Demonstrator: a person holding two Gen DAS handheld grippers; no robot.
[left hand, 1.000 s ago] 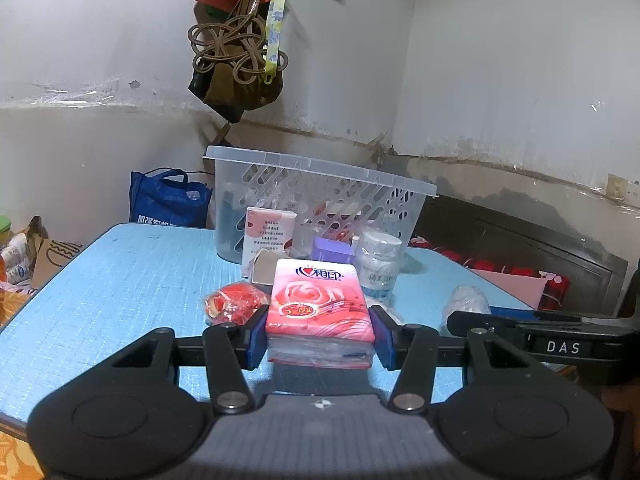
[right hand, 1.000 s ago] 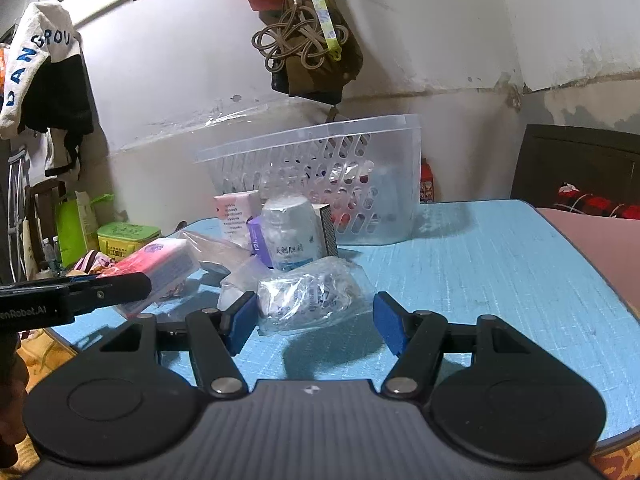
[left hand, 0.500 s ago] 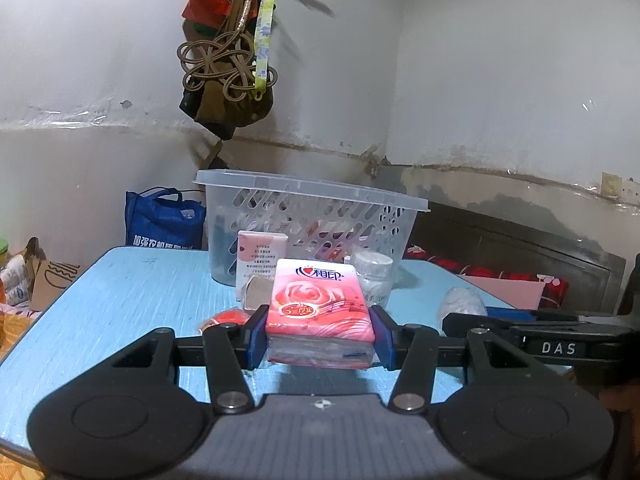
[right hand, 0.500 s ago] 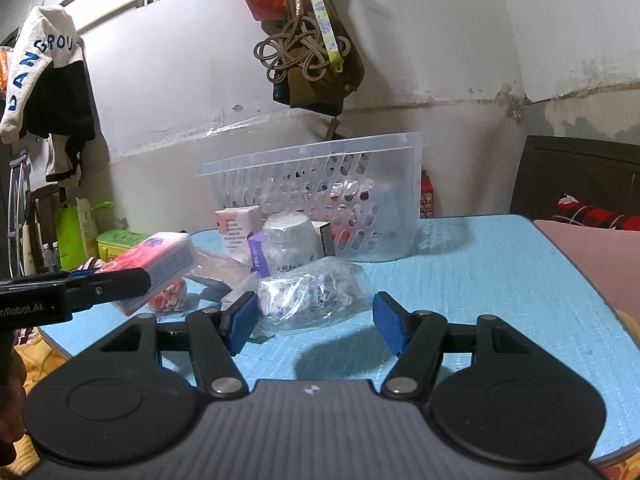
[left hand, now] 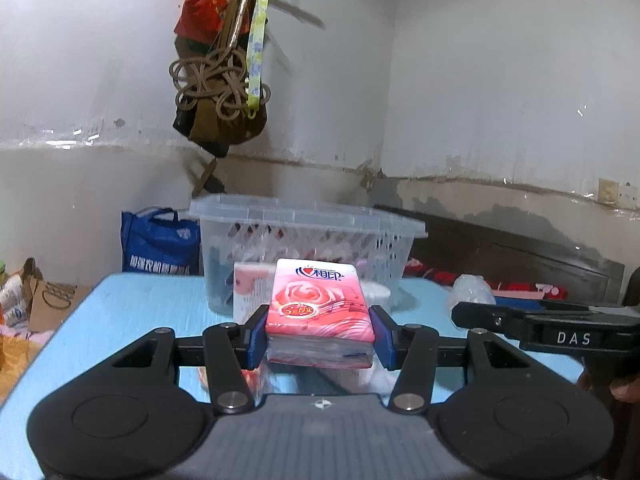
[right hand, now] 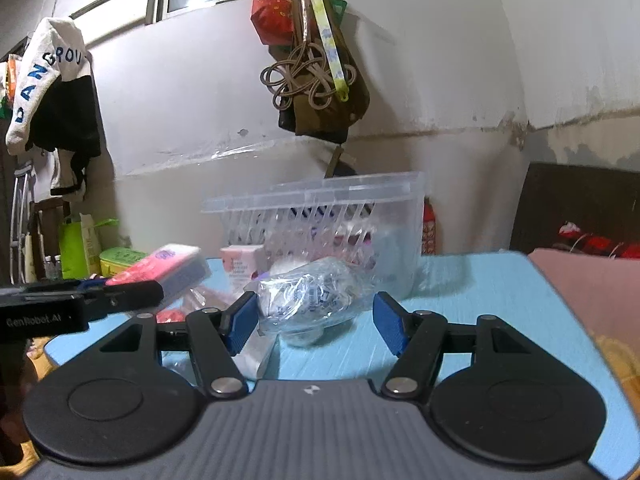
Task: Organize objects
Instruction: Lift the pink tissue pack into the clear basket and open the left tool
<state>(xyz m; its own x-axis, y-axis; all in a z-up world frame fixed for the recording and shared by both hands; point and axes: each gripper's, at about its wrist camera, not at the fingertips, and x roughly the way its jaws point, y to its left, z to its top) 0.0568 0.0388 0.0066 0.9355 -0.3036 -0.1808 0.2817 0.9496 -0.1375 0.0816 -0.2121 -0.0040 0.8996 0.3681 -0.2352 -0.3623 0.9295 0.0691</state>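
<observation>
My left gripper (left hand: 320, 334) is shut on a pink rose-print tissue pack (left hand: 320, 300), held flat above the blue table (left hand: 140, 308). The right wrist view shows the same pack (right hand: 168, 268) at the left, beside one left finger (right hand: 120, 298). My right gripper (right hand: 316, 320) is shut on a crumpled clear plastic bag (right hand: 308, 296) and holds it just off the table; the left pad presses it, and the right pad meets only its thin edge. A clear slotted basket (left hand: 304, 220) stands behind both grippers, with several items inside.
A pink-and-white box (right hand: 240, 260) and a white bottle (left hand: 378, 292) stand in front of the basket (right hand: 320, 196). A red packet (right hand: 172, 314) lies on the table (right hand: 480, 280). Bags hang on the wall (left hand: 224, 92). A blue bag (left hand: 160, 244) and a dark headboard (left hand: 520, 256) flank the table.
The right gripper has risen with the clear bag, which now covers the white bottle behind it. The left gripper tipped upward a little, still on the tissue pack; basket and table sit lower in both views.
</observation>
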